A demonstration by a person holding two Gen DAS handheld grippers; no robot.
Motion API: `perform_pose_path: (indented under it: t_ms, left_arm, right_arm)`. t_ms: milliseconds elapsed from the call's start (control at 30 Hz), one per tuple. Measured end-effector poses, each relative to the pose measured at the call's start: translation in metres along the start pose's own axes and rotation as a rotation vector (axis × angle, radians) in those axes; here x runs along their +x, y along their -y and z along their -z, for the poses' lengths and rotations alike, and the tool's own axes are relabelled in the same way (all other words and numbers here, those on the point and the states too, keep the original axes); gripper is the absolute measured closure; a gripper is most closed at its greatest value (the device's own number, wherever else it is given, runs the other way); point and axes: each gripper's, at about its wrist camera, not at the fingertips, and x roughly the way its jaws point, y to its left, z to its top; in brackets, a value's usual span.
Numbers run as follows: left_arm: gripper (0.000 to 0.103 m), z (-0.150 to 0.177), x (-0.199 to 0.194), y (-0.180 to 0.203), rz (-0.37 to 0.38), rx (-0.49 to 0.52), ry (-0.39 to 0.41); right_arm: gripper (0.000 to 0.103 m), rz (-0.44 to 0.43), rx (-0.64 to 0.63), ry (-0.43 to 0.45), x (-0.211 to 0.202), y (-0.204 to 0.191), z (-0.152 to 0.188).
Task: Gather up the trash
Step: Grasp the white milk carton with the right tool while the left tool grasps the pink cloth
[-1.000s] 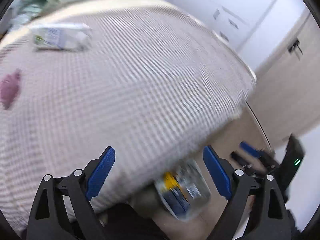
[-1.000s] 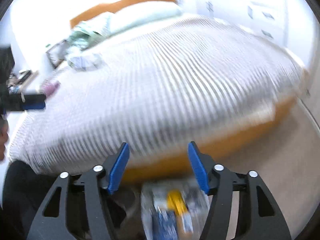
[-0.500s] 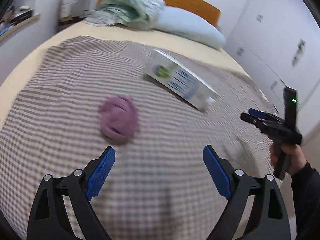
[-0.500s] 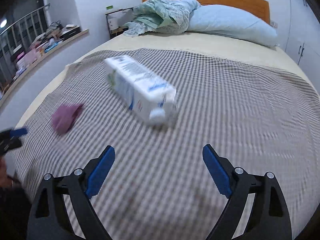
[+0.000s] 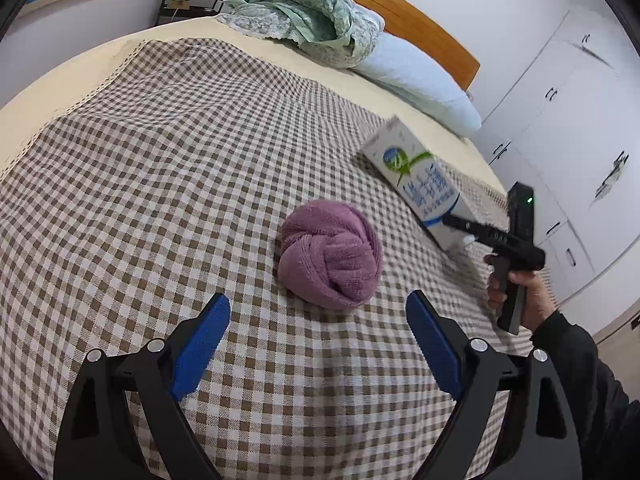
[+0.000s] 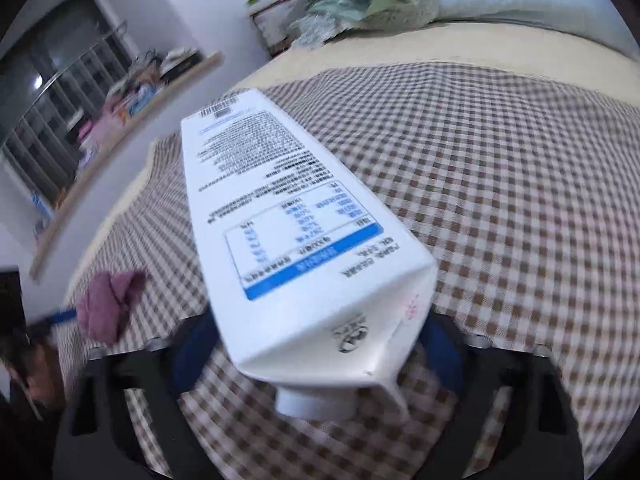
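Note:
A white milk carton (image 6: 288, 236) lies on its side on the checked bedspread (image 6: 520, 184), cap end toward me. My right gripper (image 6: 320, 344) is open with its blue pads on either side of the carton's top end; contact is blurred. In the left wrist view the carton (image 5: 424, 188) lies at the right, with my right gripper (image 5: 464, 228) at it. A balled purple cloth (image 5: 330, 254) lies just ahead of my left gripper (image 5: 318, 320), which is open and empty above the bedspread (image 5: 160, 160). The cloth also shows in the right wrist view (image 6: 108, 308).
A green crumpled blanket (image 5: 304, 16) and a light blue pillow (image 5: 416, 80) lie at the wooden headboard (image 5: 400, 12). White wardrobes (image 5: 568, 120) stand to the right of the bed. A cluttered window ledge (image 6: 132, 104) runs along the left wall.
Both grippers swung up from the floor and bed edge onto the bed. The left one has closed in on the purple cloth, and the right one has reached the carton's top end.

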Motion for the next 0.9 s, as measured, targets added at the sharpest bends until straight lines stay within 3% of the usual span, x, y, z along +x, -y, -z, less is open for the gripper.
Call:
perform_pose_path:
  t_ms: [200,233,300,367,467,500,533,600,667,700,733,767,800,900]
  left_arm:
    - [0.017,0.002,-0.001,0.004,-0.033,0.04,0.008]
    - [0.017,0.0,-0.006,0.004,-0.034,0.041,0.014]
    - [0.017,-0.013,-0.013,0.01,-0.037,0.069,0.026]
    - [0.017,-0.04,-0.013,0.019,-0.047,0.114,0.038]
    - [0.018,-0.087,0.023,0.039,-0.123,0.208,-0.056]
    - [0.02,-0.099,0.046,0.047,-0.116,0.255,-0.141]
    - [0.023,-0.11,0.072,0.054,-0.115,0.304,-0.24]
    - [0.031,-0.116,0.116,0.062,-0.187,0.387,-0.407]
    - [0.04,-0.113,0.149,0.065,-0.259,0.443,-0.526]
    - [0.049,-0.109,0.16,0.065,-0.279,0.451,-0.579]
    - [0.05,-0.104,0.164,0.065,-0.289,0.456,-0.608]
    - [0.062,-0.103,0.162,0.068,-0.29,0.474,-0.601]
    - [0.098,-0.103,0.155,0.072,-0.26,0.472,-0.622]
    - [0.101,-0.109,0.118,0.08,-0.231,0.445,-0.576]
  right_arm:
    - [0.028,0.169,0.024,0.162,-0.074,-0.045,0.057]
    - [0.029,0.223,0.014,0.172,-0.088,-0.055,0.072]
    - [0.029,0.412,-0.049,0.181,-0.119,-0.086,0.107]
    - [0.029,0.516,-0.081,0.175,-0.133,-0.103,0.132]
    - [0.029,0.6,-0.077,0.148,-0.16,-0.119,0.175]
    - [0.029,0.625,-0.072,0.137,-0.169,-0.125,0.192]
    - [0.029,0.637,-0.06,0.134,-0.173,-0.127,0.201]
    - [0.029,0.627,-0.001,0.12,-0.183,-0.125,0.219]
    - [0.029,0.61,0.043,0.119,-0.193,-0.128,0.234]
    - [0.029,0.599,0.053,0.105,-0.194,-0.131,0.242]
    - [0.029,0.598,0.063,0.097,-0.194,-0.133,0.246]
    - [0.029,0.596,0.073,0.081,-0.195,-0.135,0.25]
    - [0.029,0.596,0.081,0.058,-0.191,-0.136,0.254]
    - [0.03,0.584,0.133,0.034,-0.192,-0.136,0.266]
